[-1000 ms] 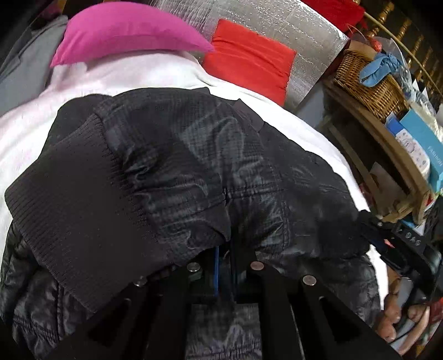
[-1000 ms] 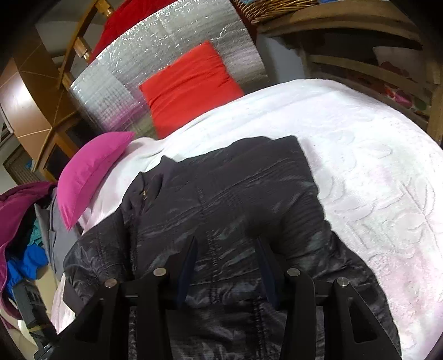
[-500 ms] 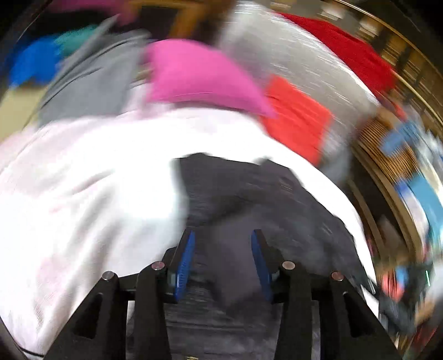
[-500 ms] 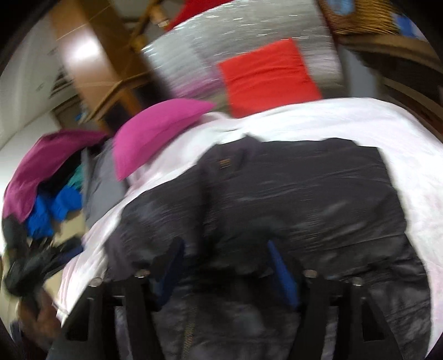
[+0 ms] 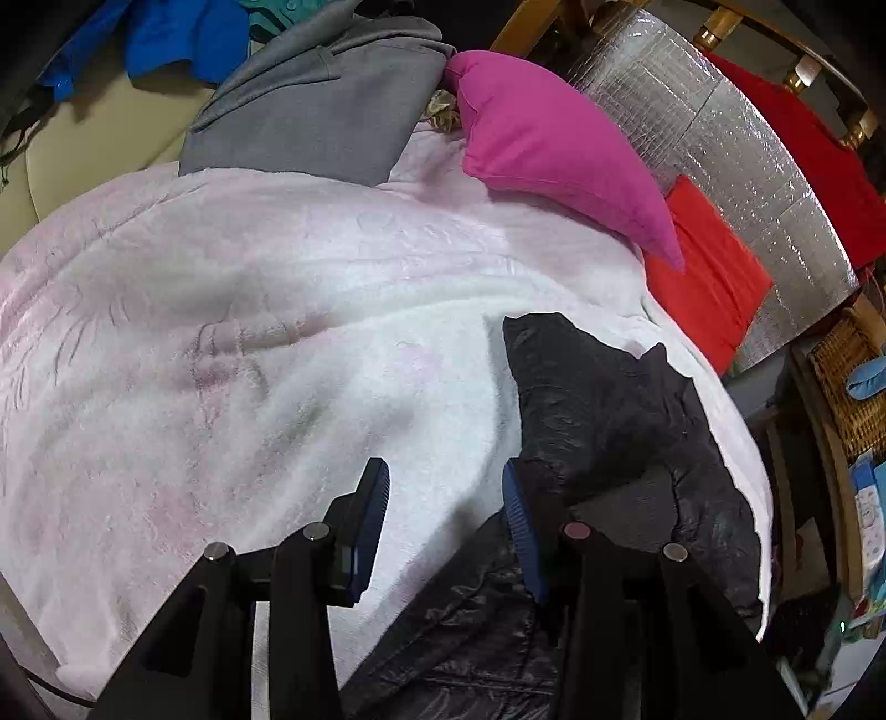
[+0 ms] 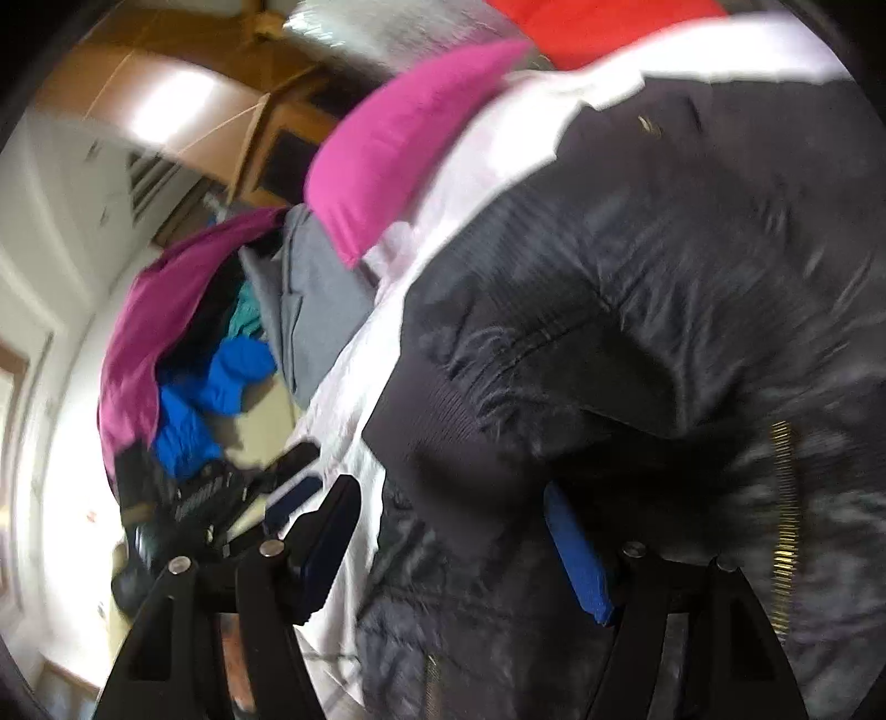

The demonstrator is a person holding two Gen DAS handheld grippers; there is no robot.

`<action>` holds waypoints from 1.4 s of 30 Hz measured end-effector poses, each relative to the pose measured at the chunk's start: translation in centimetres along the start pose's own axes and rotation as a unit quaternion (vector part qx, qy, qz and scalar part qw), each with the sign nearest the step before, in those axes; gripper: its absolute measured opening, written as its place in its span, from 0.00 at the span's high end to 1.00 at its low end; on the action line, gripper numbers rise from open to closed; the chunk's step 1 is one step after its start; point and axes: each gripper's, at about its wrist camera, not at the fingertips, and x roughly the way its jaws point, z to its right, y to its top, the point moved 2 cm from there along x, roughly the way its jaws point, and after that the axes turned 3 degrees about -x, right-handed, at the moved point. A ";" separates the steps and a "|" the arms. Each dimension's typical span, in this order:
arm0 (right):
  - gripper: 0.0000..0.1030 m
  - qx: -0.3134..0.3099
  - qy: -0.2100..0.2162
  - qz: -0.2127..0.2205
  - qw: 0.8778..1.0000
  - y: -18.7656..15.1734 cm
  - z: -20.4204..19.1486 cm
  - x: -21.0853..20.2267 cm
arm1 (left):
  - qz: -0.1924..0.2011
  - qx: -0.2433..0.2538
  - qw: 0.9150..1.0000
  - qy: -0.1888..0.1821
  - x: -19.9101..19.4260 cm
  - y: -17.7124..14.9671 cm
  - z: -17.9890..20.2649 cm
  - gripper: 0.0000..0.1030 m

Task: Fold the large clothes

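Observation:
A black quilted jacket (image 5: 620, 437) lies on a white-pink blanket (image 5: 249, 332) over the bed; its sleeve with a ribbed cuff is folded across the body. My left gripper (image 5: 446, 507) is open and empty, over the blanket at the jacket's left edge, its right finger against the fabric. In the blurred right wrist view the jacket (image 6: 664, 310) fills the right side, with its ribbed cuff (image 6: 443, 426) and a brass zipper (image 6: 786, 498). My right gripper (image 6: 448, 531) is open and empty at the jacket's left edge. The left gripper's body (image 6: 232, 493) shows beyond it.
A magenta pillow (image 5: 559, 149), a red cushion (image 5: 709, 277) and a silver foil panel (image 5: 736, 138) stand at the head of the bed. A grey garment (image 5: 326, 105) and blue clothes (image 5: 183, 39) pile at the far left. A wicker basket (image 5: 847, 382) sits on wooden shelving at right.
My left gripper has let go of the jacket sleeve, opened and swung left over the blanket. My right gripper has swung left too, toward the jacket's left edge.

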 end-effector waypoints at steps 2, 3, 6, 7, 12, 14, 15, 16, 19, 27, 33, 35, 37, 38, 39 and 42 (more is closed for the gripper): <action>0.32 0.025 0.000 0.010 1.000 0.2 0.7 0.8 | -0.001 0.011 1.000 0.004 -0.2 0.2 -0.1 0.58; 0.41 0.041 -0.001 0.016 0.999 0.4 1.2 1.3 | -0.001 0.019 1.000 0.008 -0.1 0.2 0.0 0.58; 0.61 0.069 -0.022 0.010 0.997 0.8 2.2 2.7 | 0.000 0.034 0.999 0.024 -0.3 0.3 -0.1 0.52; 0.61 0.078 -0.020 0.009 0.997 0.9 2.4 3.0 | -0.001 0.033 0.999 0.027 -0.2 0.3 -0.3 0.52; 0.81 0.077 -0.006 0.018 0.997 1.4 2.7 2.8 | -0.004 0.025 0.999 0.035 0.0 0.6 -1.1 0.52; 0.84 0.069 0.003 0.034 0.997 1.8 2.4 1.8 | -0.002 0.026 0.999 0.039 0.0 0.6 -1.1 0.52; 0.85 0.064 0.002 0.056 0.996 2.1 2.1 0.7 | -0.003 0.028 0.999 0.040 0.1 0.5 -1.0 0.52; 0.86 0.064 0.006 0.072 0.995 2.4 2.1 -0.4 | -0.004 0.029 0.999 0.040 0.2 0.5 -0.9 0.52; 0.86 0.086 0.026 0.122 0.988 3.5 3.1 -4.0 | -0.010 0.041 0.998 0.040 0.6 0.1 -0.3 0.52; 0.83 0.227 0.070 0.236 0.942 4.7 12.5 -13.6 | -0.025 0.106 0.993 0.046 2.2 -1.9 3.2 0.51; 0.81 0.317 0.072 0.235 0.916 2.6 18.8 -15.6 | -0.036 0.131 0.989 0.056 3.6 -3.0 4.9 0.51; 0.80 0.326 0.071 0.223 0.916 2.2 20.2 -16.4 | -0.036 0.136 0.988 0.058 3.9 -3.2 5.3 0.51; 0.76 0.329 0.063 0.226 0.915 2.1 21.1 -17.5 | -0.034 0.142 0.987 0.060 4.0 -3.4 5.6 0.51; 0.69 0.332 0.063 0.231 0.912 2.2 21.7 -18.8 | -0.034 0.146 0.987 0.061 4.1 -3.6 5.8 0.51; 0.50 0.336 0.068 0.241 0.908 2.1 22.3 -20.0 | -0.034 0.148 0.987 0.062 4.1 -3.6 5.9 0.51; 0.33 0.335 0.075 0.265 0.901 2.4 22.8 -22.1 | -0.028 0.156 0.985 0.065 4.2 -3.8 6.3 0.51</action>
